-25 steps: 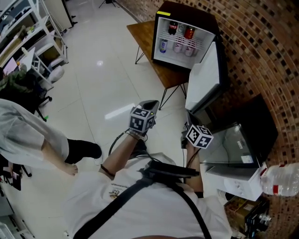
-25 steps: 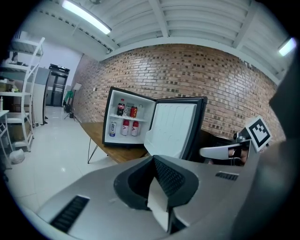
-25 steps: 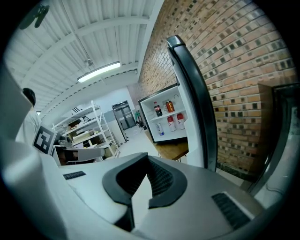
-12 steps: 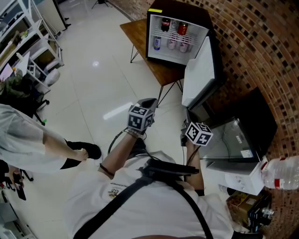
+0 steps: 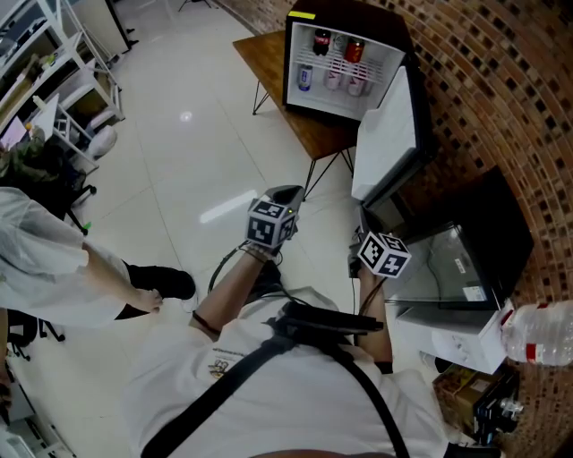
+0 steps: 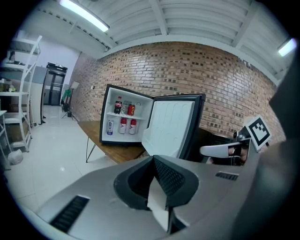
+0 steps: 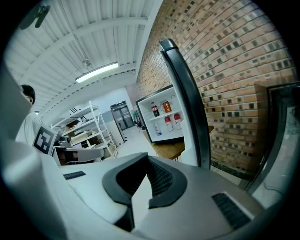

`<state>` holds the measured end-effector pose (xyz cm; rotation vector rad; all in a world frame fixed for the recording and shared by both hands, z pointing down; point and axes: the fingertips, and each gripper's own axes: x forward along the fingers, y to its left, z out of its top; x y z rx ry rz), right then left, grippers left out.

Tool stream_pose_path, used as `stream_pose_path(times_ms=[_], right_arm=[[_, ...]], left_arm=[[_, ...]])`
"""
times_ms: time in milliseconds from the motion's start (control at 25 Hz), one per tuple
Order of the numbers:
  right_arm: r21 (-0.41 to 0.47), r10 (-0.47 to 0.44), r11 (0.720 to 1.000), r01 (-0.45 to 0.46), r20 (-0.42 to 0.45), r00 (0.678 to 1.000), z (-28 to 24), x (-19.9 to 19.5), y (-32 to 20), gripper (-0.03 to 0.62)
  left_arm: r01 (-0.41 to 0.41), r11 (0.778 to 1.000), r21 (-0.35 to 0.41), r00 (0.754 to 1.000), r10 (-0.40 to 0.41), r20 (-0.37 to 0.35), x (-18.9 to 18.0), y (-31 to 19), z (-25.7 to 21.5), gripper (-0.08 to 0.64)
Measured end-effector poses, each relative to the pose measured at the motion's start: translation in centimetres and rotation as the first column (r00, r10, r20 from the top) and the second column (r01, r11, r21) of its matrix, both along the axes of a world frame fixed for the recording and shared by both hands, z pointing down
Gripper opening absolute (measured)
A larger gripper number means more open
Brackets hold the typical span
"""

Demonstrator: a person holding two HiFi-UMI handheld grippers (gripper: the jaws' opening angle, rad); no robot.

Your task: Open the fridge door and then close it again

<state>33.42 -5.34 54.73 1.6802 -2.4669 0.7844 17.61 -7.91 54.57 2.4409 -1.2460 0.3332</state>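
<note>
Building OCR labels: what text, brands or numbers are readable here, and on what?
None can be read.
Drinks in the fridge: labels too small.
Shirt logo: blurred.
Sticker on the glass cabinet: too small.
Water bottle: red label, no legible words.
Left marker cube, right marker cube: patterns only, no letters.

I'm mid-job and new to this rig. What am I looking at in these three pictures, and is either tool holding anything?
There is no robot here: a person holds a two-jaw gripper in each hand. The top-down picture comes from a camera on their head. It shows the left gripper and the right gripper, each carrying a marker cube. The other two pictures each look along one gripper's own jaws. Both pairs of jaws are shut and hold nothing. Ahead, a small fridge stands on a wooden table. Its door is wide open, and there are drinks on its shelves.
</note>
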Motion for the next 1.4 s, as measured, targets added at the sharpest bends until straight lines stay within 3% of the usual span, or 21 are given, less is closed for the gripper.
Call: stream_pose_path(times_ms=[320, 600, 920, 1120, 1400], right_arm=[[0.005, 0.002, 1.000, -0.002, -0.007, 1.000, -0.1, -0.3, -0.2, 0.011], [0.008, 0.073, 0.997, -0.073, -0.032, 0.997, -0.1, 1.7, -0.8, 0.026], [0.005, 0.201, 0.980, -0.201, -0.061, 0.978, -0.4, 5.1, -2.6, 0.254], [0.008, 0.264, 0.964, -0.264, -0.099, 0.960, -0.3, 8.2, -3.8, 0.291], [0.022, 0.274, 0.961, -0.275, -0.171, 0.946, 0.5, 10.2, -7.3, 0.291]], left_arm=[[0.007, 1.000, 0.004, 1.000, -0.007, -0.006, -0.5, -0.2, 0.2, 0.000], [-0.009, 1.000, 0.009, 1.000, 0.009, 0.001, 0.3, -1.3, -0.1, 0.000], [0.011, 1.000, 0.002, 1.000, -0.011, 0.003, -0.6, -2.9, 0.2, 0.000], [0.016, 1.000, -0.004, 1.000, -0.016, 0.004, -0.3, -3.8, 0.7, 0.002], [0.024, 1.000, -0.011, 1.000, -0.024, 0.005, -1.3, -5.2, 0.9, 0.001]])
